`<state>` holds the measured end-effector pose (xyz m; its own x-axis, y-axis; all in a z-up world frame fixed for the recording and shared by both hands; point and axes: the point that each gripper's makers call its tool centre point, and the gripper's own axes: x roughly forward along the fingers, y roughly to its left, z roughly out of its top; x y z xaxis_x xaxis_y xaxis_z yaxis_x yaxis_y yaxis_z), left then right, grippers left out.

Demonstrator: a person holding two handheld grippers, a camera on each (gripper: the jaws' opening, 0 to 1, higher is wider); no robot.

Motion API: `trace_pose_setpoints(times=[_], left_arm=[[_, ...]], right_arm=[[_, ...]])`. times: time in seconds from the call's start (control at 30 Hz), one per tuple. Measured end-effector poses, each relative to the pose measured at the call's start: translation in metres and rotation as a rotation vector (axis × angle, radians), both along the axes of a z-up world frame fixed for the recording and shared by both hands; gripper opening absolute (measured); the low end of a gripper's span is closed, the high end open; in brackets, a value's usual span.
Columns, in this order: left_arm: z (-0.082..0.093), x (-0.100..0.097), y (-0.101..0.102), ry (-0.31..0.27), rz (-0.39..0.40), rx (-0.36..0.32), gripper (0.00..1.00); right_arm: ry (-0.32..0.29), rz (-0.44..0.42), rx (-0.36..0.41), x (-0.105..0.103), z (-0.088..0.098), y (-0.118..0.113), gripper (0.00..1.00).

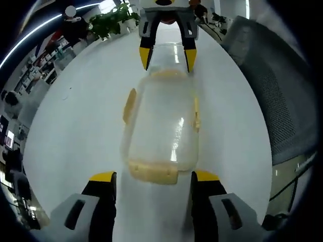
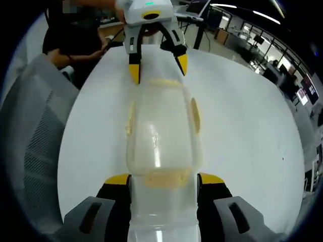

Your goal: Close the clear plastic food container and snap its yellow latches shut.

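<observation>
A clear plastic food container (image 1: 161, 126) (image 2: 161, 136) lies lengthwise on the white table (image 1: 75, 126) (image 2: 242, 126), its lid resting on top. Pale yellow latches sit at both ends and on both long sides, such as the near end latch (image 1: 153, 171) (image 2: 174, 179). My left gripper (image 1: 154, 176) (image 2: 158, 68) is open, with its yellow tips either side of one end of the container. From the opposite end, my right gripper (image 2: 164, 179) (image 1: 167, 58) faces it, also open and straddling that end. I cannot tell whether the latches are snapped.
A grey mesh chair (image 1: 282, 101) (image 2: 35, 131) stands against one side of the table. A person in dark clothes (image 2: 70, 40) sits beyond the far edge. Green plants (image 1: 113, 20) and office desks lie behind the table.
</observation>
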<state>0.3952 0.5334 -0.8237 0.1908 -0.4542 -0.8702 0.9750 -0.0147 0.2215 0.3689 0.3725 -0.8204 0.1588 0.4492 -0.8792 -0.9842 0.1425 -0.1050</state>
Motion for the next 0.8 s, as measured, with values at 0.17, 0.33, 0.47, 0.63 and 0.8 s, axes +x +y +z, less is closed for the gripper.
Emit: trace_pose_setpoints(times=[0.17,0.33,0.47,0.63,0.8], left_arm=[[-0.003,0.001,0.003,0.011,-0.038,0.026,0.57],[-0.003,0.004,0.003,0.016,-0.059,0.04,0.56],[-0.004,0.006,0.0,0.031,-0.069,0.041,0.54],[-0.006,0.007,-0.002,0.056,-0.079,0.037,0.52],[-0.006,0.009,-0.004,0.07,-0.084,0.027,0.51]], right_arm=[[0.019,0.001,-0.016,0.0,-0.004,-0.001,0.51],[0.043,0.002,-0.033,-0.001,-0.009,-0.002,0.51],[0.053,0.014,-0.048,-0.003,-0.013,-0.002,0.51],[0.065,0.016,-0.053,-0.005,-0.016,-0.001,0.5],[0.064,0.032,-0.075,-0.003,-0.017,-0.003,0.47]])
